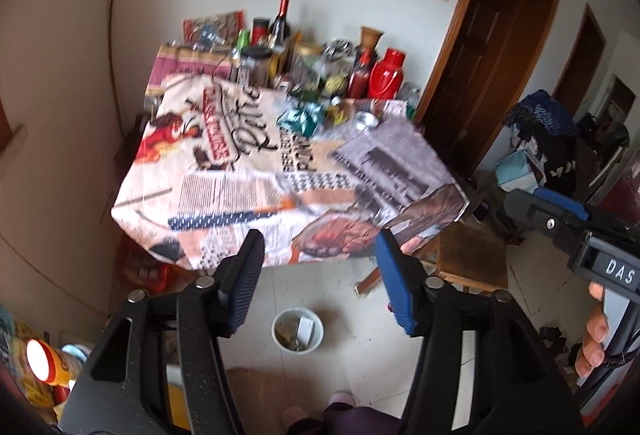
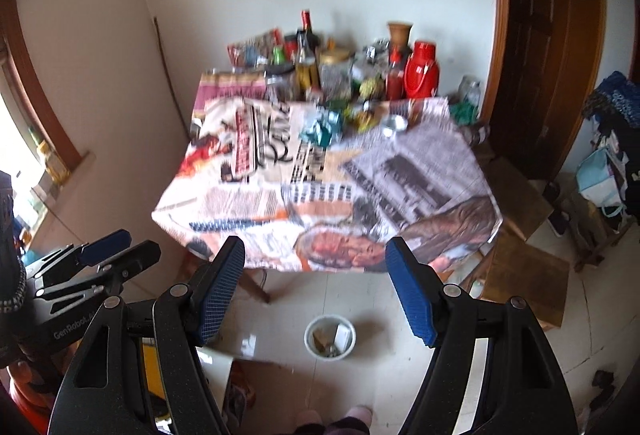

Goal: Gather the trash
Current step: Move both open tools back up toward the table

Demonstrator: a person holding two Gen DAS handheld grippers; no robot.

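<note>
Both grippers hang in the air above the floor, in front of a table (image 1: pixel 240 187) (image 2: pixel 248 199) covered by a newspaper-print cloth. My left gripper (image 1: pixel 320 241) is open, with nothing between its blue pads; it also shows in the right wrist view as the left gripper (image 2: pixel 138 242). My right gripper (image 2: pixel 315 245) is open and empty too, and appears as the right gripper (image 1: pixel 522 197), held by a hand. A crumpled teal wrapper (image 1: pixel 302 119) (image 2: pixel 322 129), a yellow-green wrapper (image 1: pixel 338 113) (image 2: pixel 362 117) and a crushed silver piece (image 1: pixel 366 121) (image 2: pixel 394 123) lie on the table's far half. A small white bin (image 1: pixel 298 351) (image 2: pixel 330 355) holding scraps stands on the floor below.
Bottles, jars and a red thermos (image 1: pixel 386 73) (image 2: pixel 420 73) crowd the table's back edge. A wooden stool (image 1: pixel 472 259) (image 2: pixel 524 271) stands at the table's right corner. Bags and clothes pile up at far right beside brown doors. The person's slippered feet (image 2: pixel 360 415) show at the bottom.
</note>
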